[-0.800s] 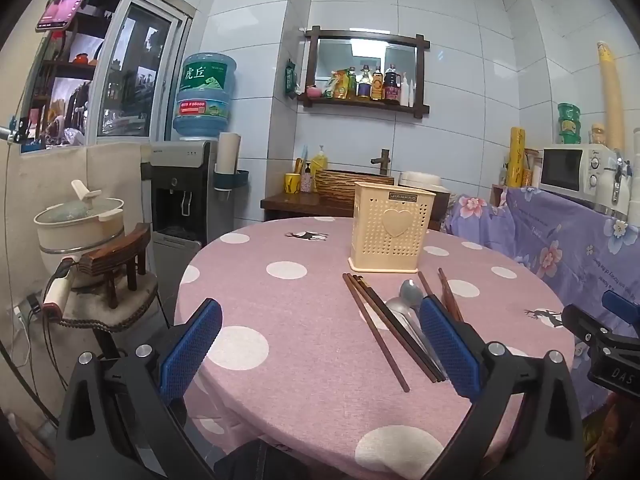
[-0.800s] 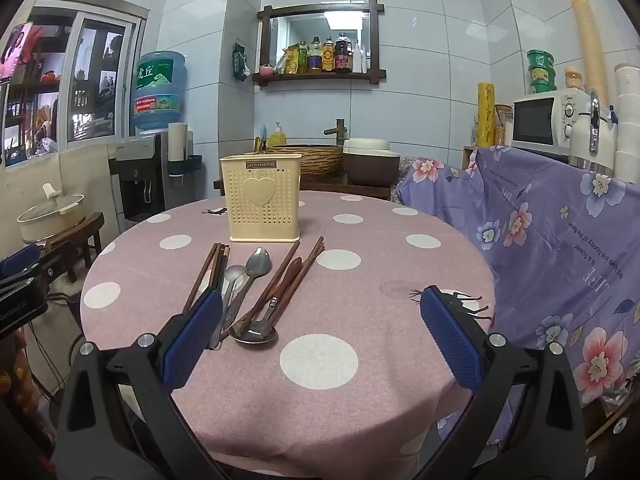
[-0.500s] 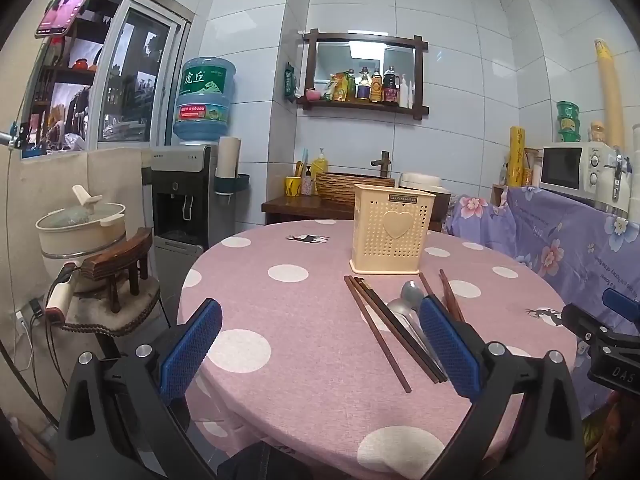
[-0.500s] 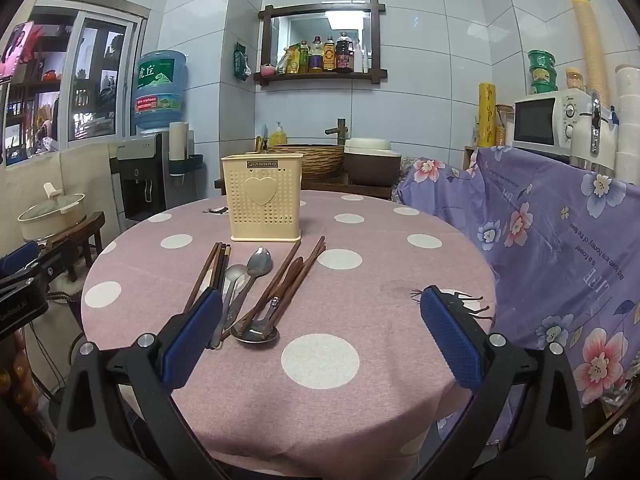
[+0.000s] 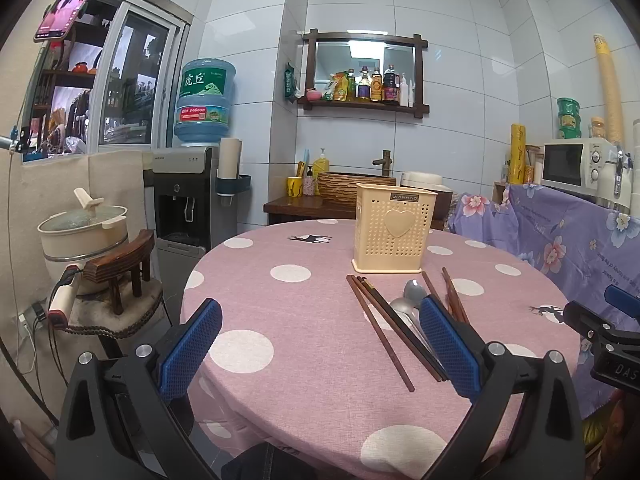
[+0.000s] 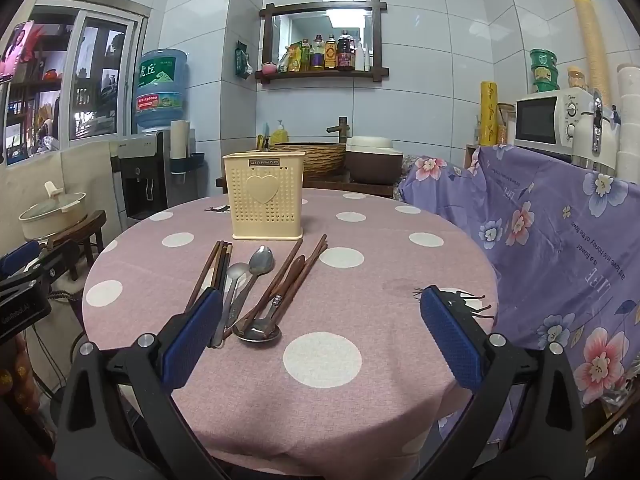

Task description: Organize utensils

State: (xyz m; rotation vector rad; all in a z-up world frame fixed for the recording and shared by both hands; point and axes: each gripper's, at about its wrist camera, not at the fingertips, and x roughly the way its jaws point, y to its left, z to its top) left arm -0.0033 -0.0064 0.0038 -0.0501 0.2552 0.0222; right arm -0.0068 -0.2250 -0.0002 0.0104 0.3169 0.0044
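Note:
A cream perforated utensil holder (image 6: 264, 196) with a heart stands upright on the round pink polka-dot table (image 6: 360, 300); it also shows in the left wrist view (image 5: 394, 234). In front of it lie dark wooden chopsticks (image 6: 212, 268), metal spoons (image 6: 256, 264) and a wooden spoon with more chopsticks (image 6: 296, 276). In the left wrist view the chopsticks (image 5: 380, 324) lie beside the spoons (image 5: 412, 294). My left gripper (image 5: 320, 344) is open and empty above the table's near edge. My right gripper (image 6: 320, 332) is open and empty, just short of the utensils.
A purple floral cloth (image 6: 560, 240) covers furniture to the right, with a microwave (image 6: 556, 120) on top. A water dispenser (image 5: 184, 200) and a pot on a wooden stool (image 5: 84, 232) stand at the left. A sink counter with a basket (image 6: 316, 154) is behind the table.
Both grippers have barely moved; the left view has drifted slightly. The utensils and holder lie as before.

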